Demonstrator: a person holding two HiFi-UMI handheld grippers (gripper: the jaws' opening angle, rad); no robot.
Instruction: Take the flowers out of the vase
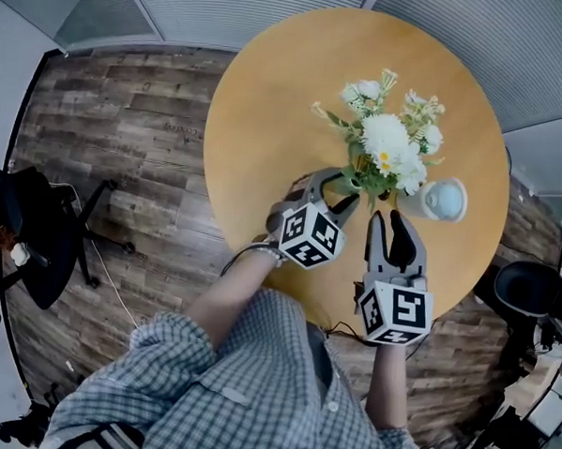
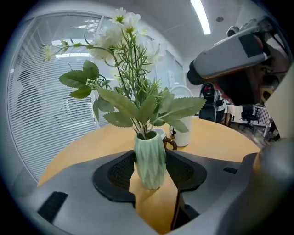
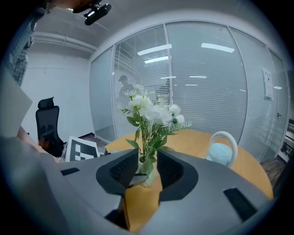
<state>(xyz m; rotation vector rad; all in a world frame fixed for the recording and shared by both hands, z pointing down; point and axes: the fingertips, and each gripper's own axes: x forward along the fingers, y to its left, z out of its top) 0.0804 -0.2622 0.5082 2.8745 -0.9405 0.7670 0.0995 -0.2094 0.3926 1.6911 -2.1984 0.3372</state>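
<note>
A bunch of white flowers with green leaves (image 1: 390,145) stands in a pale green ribbed vase (image 2: 149,163) on the round wooden table (image 1: 268,106). My left gripper (image 1: 337,192) is at the vase's near left side. In the left gripper view its jaws (image 2: 149,170) sit either side of the vase with both pads against its wall. My right gripper (image 1: 396,225) lies just short of the vase, jaws slightly apart. In the right gripper view the flower stems (image 3: 146,137) show beyond the empty gap of the gripper (image 3: 148,166), untouched.
A pale blue mug (image 1: 442,199) with a white handle stands just right of the vase, also in the right gripper view as the mug (image 3: 220,150). Black office chairs stand off the table at left (image 1: 27,234) and right (image 1: 531,288). Glass walls with blinds lie beyond.
</note>
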